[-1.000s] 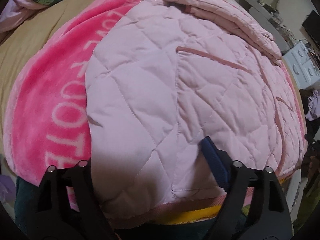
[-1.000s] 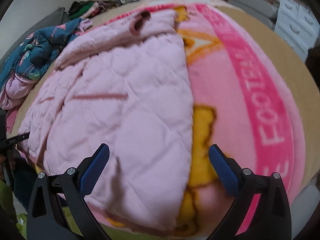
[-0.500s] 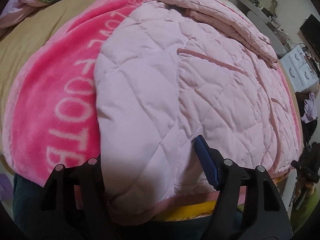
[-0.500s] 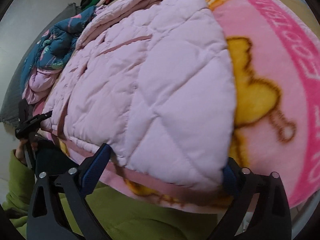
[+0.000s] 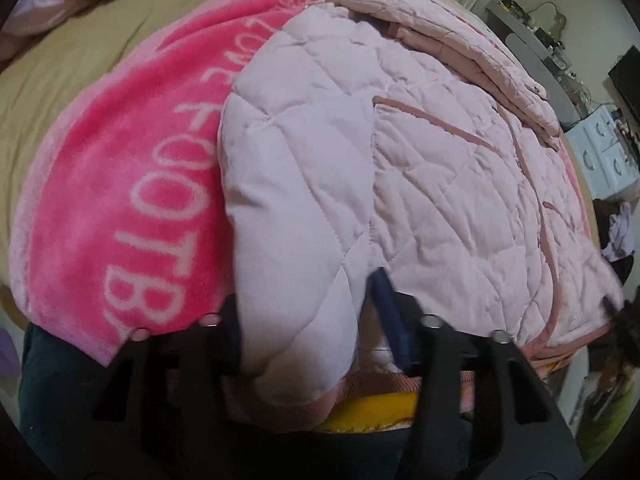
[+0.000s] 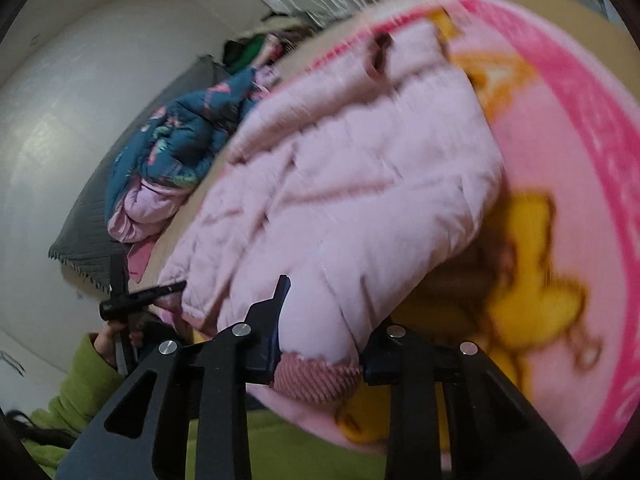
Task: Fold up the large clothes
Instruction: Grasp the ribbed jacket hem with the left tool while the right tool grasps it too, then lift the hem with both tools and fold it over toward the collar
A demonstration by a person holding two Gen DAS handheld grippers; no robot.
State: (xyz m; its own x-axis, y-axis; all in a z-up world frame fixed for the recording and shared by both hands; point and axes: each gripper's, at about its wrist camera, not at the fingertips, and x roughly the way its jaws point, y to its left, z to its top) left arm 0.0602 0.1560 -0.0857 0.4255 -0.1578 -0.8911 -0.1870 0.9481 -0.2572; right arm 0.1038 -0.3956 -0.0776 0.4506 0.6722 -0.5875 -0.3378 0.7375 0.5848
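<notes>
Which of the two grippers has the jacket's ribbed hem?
The right gripper: dark pink ribbed hem of the quilted jacket sits between its fingers; the left gripper grips quilted fabric.

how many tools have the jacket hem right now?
2. Left tool grips the pink jacket at one hem corner; right tool is clamped on the ribbed hem at the other corner.
</notes>
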